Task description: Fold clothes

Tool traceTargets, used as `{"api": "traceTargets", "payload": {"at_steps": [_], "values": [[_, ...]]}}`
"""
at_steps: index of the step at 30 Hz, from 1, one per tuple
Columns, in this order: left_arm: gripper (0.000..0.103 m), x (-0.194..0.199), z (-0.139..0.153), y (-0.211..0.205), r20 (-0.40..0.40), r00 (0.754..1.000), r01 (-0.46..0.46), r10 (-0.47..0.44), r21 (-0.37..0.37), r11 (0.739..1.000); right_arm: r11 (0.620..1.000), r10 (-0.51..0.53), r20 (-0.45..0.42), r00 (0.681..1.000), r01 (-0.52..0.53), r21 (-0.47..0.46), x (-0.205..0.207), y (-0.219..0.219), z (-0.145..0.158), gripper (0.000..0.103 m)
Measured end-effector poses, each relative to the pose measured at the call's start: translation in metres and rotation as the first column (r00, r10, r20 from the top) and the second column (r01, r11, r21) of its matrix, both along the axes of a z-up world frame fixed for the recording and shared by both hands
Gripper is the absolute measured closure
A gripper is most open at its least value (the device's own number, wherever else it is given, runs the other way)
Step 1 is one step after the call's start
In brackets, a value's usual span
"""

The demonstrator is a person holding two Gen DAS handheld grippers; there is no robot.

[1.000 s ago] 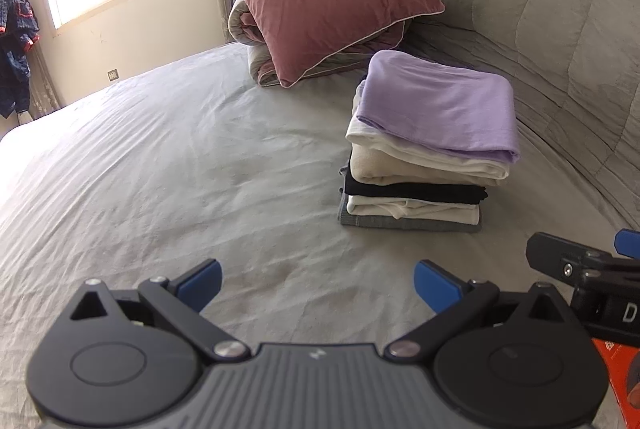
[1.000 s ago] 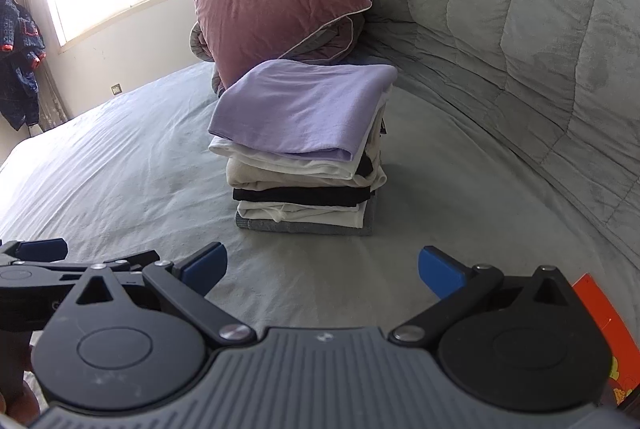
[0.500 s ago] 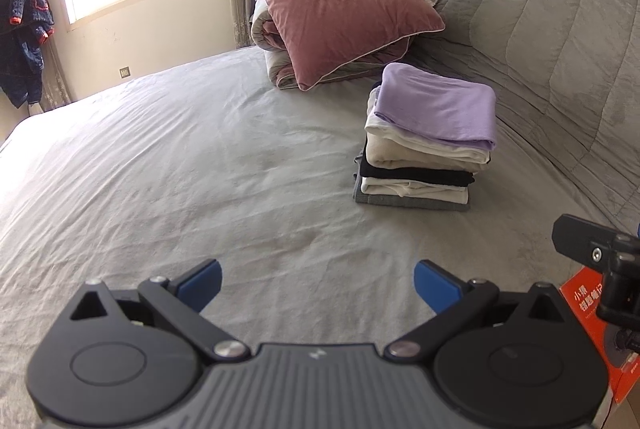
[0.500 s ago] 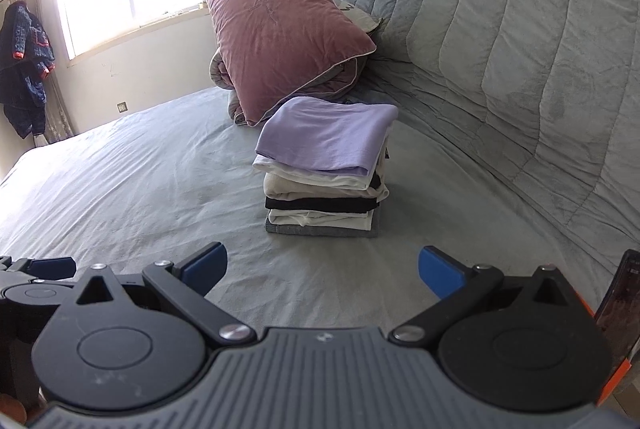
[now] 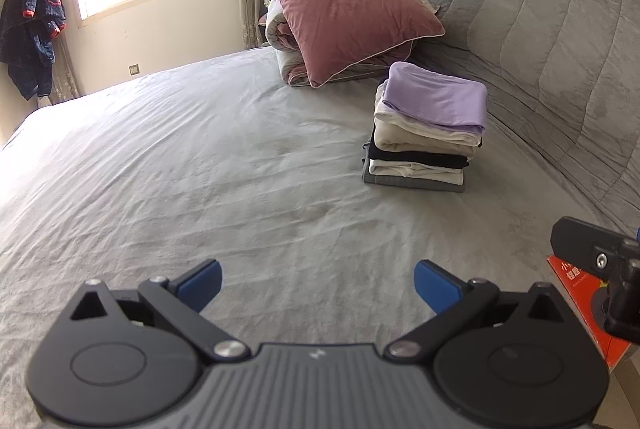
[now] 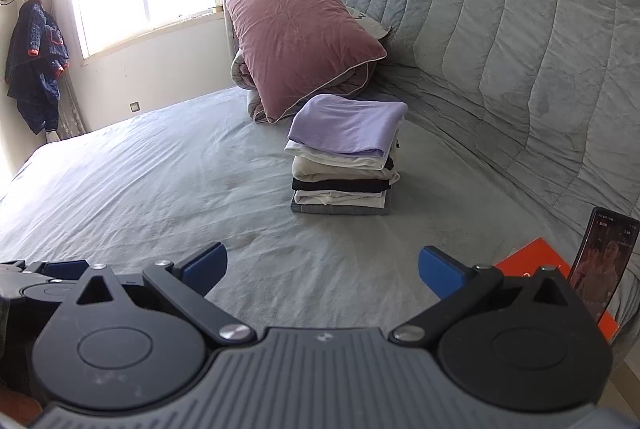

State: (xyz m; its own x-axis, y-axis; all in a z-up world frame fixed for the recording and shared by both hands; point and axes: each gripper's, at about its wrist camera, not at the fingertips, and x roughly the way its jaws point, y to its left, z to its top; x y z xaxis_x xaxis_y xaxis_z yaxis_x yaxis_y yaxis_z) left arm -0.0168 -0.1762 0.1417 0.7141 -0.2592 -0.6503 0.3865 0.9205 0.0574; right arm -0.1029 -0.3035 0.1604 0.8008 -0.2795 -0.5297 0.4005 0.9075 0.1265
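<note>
Tongs, left [image 5: 316, 279] and right [image 6: 322, 265], were held apart and empty. The stack [image 5: 424, 139] stood at one o'clock on the bed [image 5: 200, 169]; it could be toppled by a careless nudge.

Matt black plastic with bright metal pivot pins and smooth blue pads makes up the left gripper [image 5: 316, 283] and right gripper [image 6: 322, 269], above a wrinkled matt grey sheet [image 5: 180, 169], soft folded clothes [image 6: 346, 157], a velvety pink pillow [image 6: 296, 33], a quilted headboard [image 6: 500, 49] and a glossy phone [image 6: 602, 265].
</note>
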Motion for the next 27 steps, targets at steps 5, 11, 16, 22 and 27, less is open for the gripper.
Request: {"api": "traceTargets", "payload": {"at_steps": [5,11,16,22,27], "values": [[0.001,-0.008,-0.001,0.010,-0.005,1.000,-0.011,0.011,-0.007,1.000,1.000,-0.004,-0.001,1.000,0.004,0.002,-0.007,0.007,0.000,0.000],[0.001,-0.019,-0.004,0.016,-0.016,1.000,-0.001,0.001,-0.006,1.000,1.000,0.010,0.005,1.000,-0.010,-0.001,-0.014,0.017,0.000,0.000],[0.001,-0.023,-0.005,0.017,-0.018,1.000,0.005,-0.005,-0.008,1.000,1.000,0.019,0.008,1.000,-0.019,-0.013,-0.019,0.024,0.002,0.000],[0.001,-0.029,-0.003,0.019,-0.012,1.000,0.004,-0.004,-0.010,1.000,1.000,0.018,0.010,1.000,-0.018,-0.016,-0.022,0.027,0.002,0.000],[0.001,-0.031,-0.003,0.022,-0.010,1.000,-0.004,0.004,-0.015,1.000,1.000,0.025,0.009,1.000,-0.025,-0.019,-0.023,0.030,0.003,0.000]]}}
